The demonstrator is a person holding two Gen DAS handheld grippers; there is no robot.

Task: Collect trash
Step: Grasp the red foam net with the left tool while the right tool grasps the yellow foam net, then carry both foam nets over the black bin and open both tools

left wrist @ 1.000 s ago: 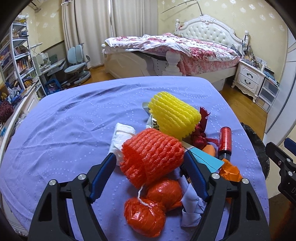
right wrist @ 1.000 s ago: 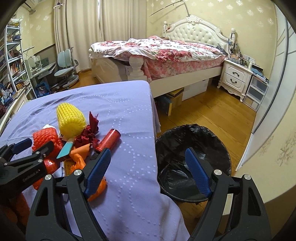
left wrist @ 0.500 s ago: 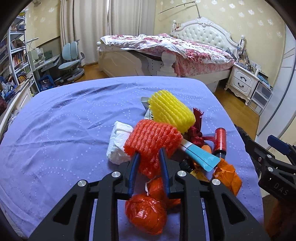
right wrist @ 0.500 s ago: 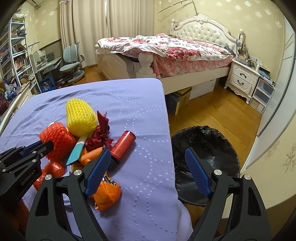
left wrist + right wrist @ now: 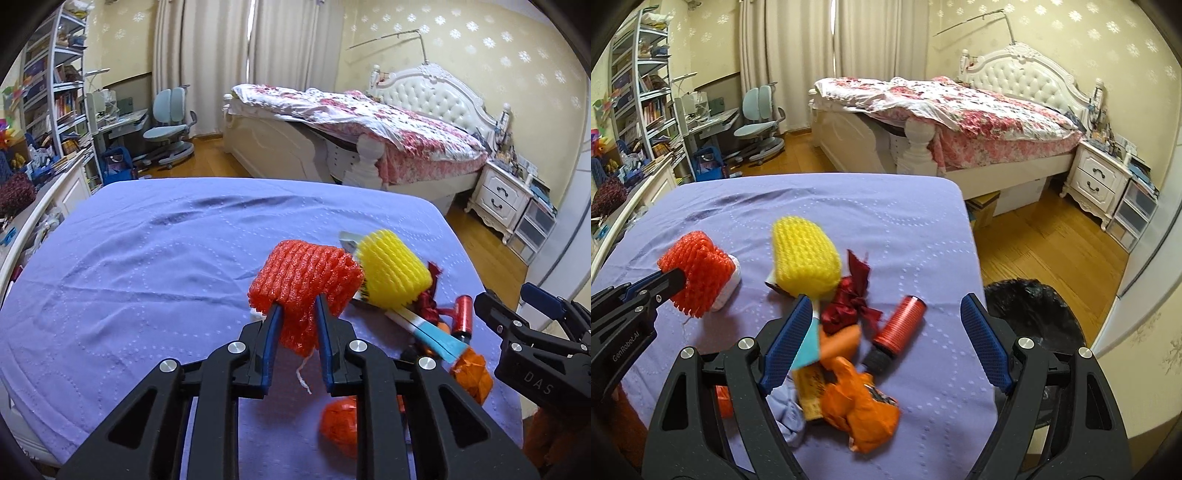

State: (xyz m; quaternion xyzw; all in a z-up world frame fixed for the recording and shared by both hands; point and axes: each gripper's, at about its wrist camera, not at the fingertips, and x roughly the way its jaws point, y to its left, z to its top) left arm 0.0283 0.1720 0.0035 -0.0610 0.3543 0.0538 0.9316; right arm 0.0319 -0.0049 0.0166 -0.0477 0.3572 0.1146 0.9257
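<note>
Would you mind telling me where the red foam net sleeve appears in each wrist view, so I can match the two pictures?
Left wrist view: red foam net sleeve sits at centre, pinched between the left tongs, lifted off the purple cloth.
Right wrist view: the sleeve is at the left edge, beside the white wad.
Shared landmark: the yellow foam net sleeve, just right of it in both.

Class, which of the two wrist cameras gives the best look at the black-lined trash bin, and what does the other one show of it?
The right wrist view: the trash bin stands on the floor just past the table's right edge, its black liner and open mouth visible behind the right gripper's open fingers. The left wrist view shows none of it.
</note>
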